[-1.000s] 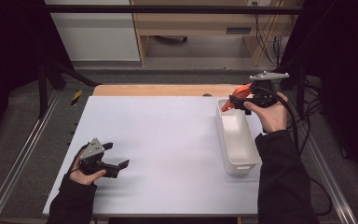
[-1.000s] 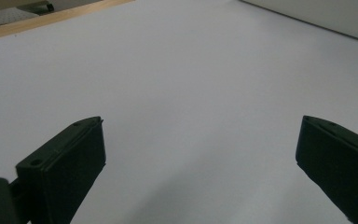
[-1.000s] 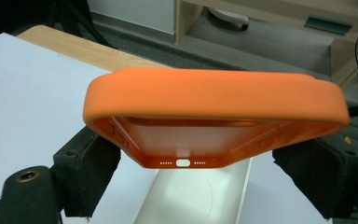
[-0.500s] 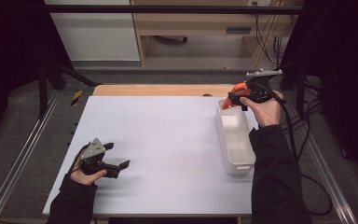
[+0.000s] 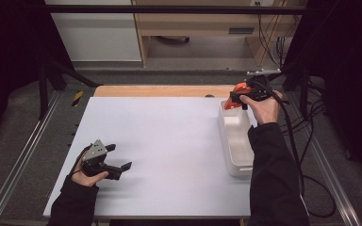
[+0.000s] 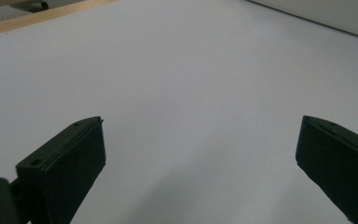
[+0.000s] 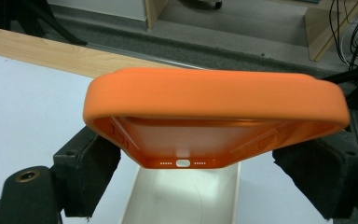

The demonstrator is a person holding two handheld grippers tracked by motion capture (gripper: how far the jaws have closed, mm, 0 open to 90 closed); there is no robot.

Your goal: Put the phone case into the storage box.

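Over the far end of the white tray (image 5: 238, 141), seen from high up, my right tool (image 5: 235, 100) holds an orange phone case (image 5: 238, 89). The tray sits on the right side of the white worktop (image 5: 169, 141). I think I am at the step of putting the case into the tray. For the next move I need to bring the case down into the tray, low and flat, and then let go. If I let go too high, it could bounce out. My left tool (image 5: 122, 167) rests on the worktop near the front left corner, well apart from the tray, and it holds nothing.

From the left tool's own view, its two black pads (image 6: 70, 163) stand wide apart. Just bare worktop lies between them. A bit of the tray's edge (image 6: 335, 16) shows far off at the top right.

From the right tool's own view, the phone case (image 7: 214, 100) is big and close. My right tool (image 7: 214, 163) squeezes it from both sides, one black pad (image 7: 88, 168) on each side edge. The jaws are pulled in as far as the case lets them. The case's open side faces down. Right under it I see the inside of the tray (image 7: 186, 196), so the case hangs above the tray and does not touch it yet.
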